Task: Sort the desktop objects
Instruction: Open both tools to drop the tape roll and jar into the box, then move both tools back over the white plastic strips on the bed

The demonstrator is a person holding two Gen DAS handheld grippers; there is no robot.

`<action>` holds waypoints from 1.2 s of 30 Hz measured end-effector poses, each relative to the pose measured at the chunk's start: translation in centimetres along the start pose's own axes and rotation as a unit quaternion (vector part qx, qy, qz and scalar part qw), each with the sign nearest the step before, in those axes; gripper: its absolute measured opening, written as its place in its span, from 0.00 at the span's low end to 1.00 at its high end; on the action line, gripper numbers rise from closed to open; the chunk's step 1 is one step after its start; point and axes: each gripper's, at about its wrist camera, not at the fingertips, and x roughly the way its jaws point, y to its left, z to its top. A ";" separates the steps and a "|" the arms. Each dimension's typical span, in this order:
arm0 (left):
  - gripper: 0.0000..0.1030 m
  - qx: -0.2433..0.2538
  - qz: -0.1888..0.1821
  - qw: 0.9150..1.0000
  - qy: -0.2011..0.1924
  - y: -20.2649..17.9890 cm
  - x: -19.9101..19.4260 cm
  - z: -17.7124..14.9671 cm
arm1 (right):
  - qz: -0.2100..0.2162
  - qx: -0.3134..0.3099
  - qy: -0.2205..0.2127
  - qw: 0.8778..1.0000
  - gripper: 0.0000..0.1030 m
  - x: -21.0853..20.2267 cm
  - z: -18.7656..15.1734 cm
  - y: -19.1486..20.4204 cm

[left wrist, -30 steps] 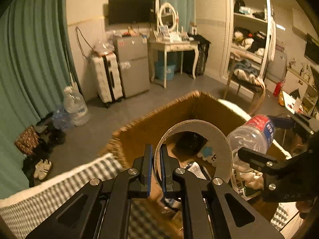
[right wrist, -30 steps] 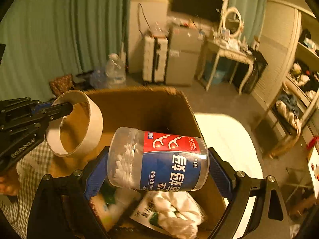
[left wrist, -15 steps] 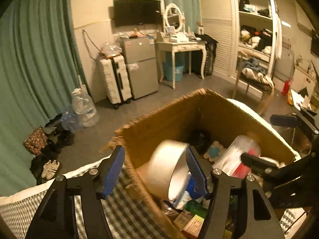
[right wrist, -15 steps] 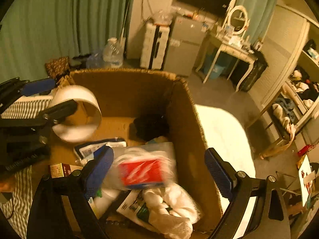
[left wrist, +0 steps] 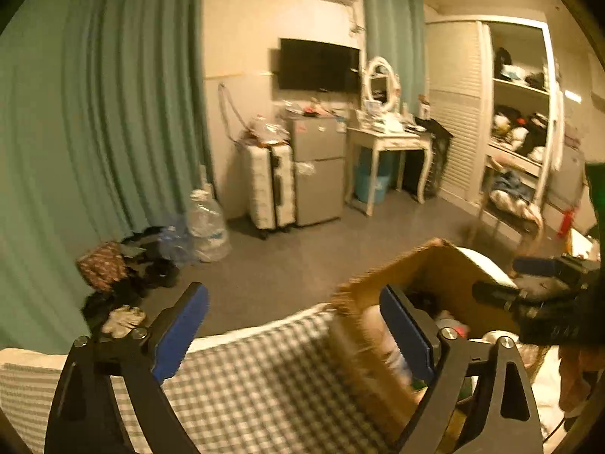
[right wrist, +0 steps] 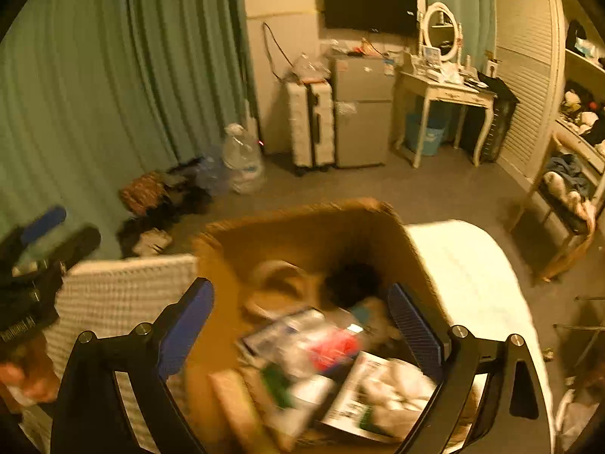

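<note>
A checked cloth (left wrist: 264, 389) covers the surface, and past its edge open grey floor (left wrist: 302, 257) runs to the green curtain (left wrist: 94, 132), a suitcase (right wrist: 310, 125) and a small fridge (right wrist: 361, 113). The cardboard box (right wrist: 302, 234) stands at the cloth's right edge, holding a tape roll (right wrist: 276, 276), a blurred jar (right wrist: 325, 348) and packets. The left gripper (left wrist: 298, 325) is opening wide with nothing between its pads; the right gripper (right wrist: 302, 325) stands wide and empty above the box.

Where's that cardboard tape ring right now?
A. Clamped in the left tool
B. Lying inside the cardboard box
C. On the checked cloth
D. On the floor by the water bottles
B: the ring lies inside the box; nothing sits in the left tool, whose jaws are opening.
</note>
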 end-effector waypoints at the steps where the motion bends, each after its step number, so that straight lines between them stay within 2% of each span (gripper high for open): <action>1: 0.95 -0.003 0.007 1.000 -0.002 0.8 -0.5 -0.1 | 0.009 -0.003 -0.009 1.000 0.92 -0.3 0.4 1.0; 4: 1.00 -0.013 0.034 0.999 -0.009 3.7 -2.1 -0.5 | 0.031 -0.014 -0.019 0.999 0.93 -0.8 1.0 3.8; 12: 1.00 -0.035 0.099 0.994 0.000 10.5 -6.3 -2.6 | 0.075 -0.061 -0.013 0.995 0.93 -0.4 0.6 10.8; 14: 1.00 -0.025 0.119 0.993 0.004 11.8 -7.4 -3.7 | 0.091 -0.070 -0.002 0.993 0.93 -0.1 0.0 12.5; 17: 1.00 -0.023 0.144 0.989 0.017 13.9 -8.4 -6.1 | 0.119 -0.122 0.036 0.985 0.93 1.0 -1.4 15.9; 20: 1.00 -0.040 0.162 0.985 0.046 16.2 -8.7 -8.9 | 0.130 -0.166 0.038 0.977 0.93 1.4 -3.5 18.7; 22: 1.00 -0.062 0.164 0.982 0.069 17.9 -8.8 -10.7 | 0.138 -0.189 0.037 0.972 0.93 1.8 -4.8 20.4; 26: 1.00 -0.097 0.176 0.975 0.097 20.4 -8.8 -14.3 | 0.163 -0.190 0.041 0.967 0.93 3.0 -6.2 21.9; 32: 1.00 -0.160 0.169 0.962 0.143 22.6 -7.7 -19.5 | 0.168 -0.197 0.050 0.965 0.93 5.7 -8.4 24.3; 36: 1.00 -0.197 0.165 0.949 0.181 23.2 -6.5 -22.9 | 0.175 -0.200 0.071 0.961 0.93 7.4 -9.9 25.6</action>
